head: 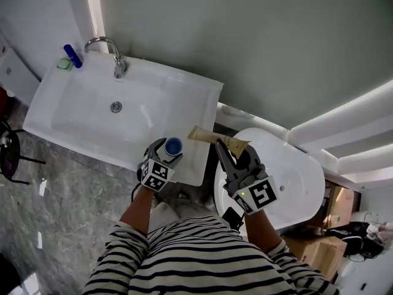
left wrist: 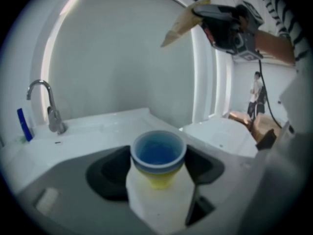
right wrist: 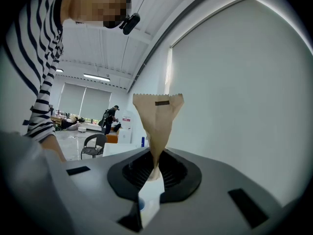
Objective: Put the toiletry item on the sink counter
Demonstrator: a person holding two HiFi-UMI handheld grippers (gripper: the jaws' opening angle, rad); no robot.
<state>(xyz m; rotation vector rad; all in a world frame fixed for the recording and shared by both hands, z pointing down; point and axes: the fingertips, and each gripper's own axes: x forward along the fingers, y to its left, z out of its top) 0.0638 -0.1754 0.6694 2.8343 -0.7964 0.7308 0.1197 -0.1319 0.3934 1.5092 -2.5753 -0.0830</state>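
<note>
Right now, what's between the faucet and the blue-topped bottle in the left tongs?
Only the white sink basin, bare but for its drain. The head view shows it, from the faucet to the blue-topped bottle in the left tongs.

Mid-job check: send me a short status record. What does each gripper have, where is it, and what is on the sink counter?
left gripper: shut on blue-capped bottle, over the counter's front right part; contact with the surface not clear
right gripper: shut on tan tube, off the counter's right edge, over white oval fixture
sink counter: white, faucet at back
back left corner: blue item, green soap
task state: neither held item released yet
</note>
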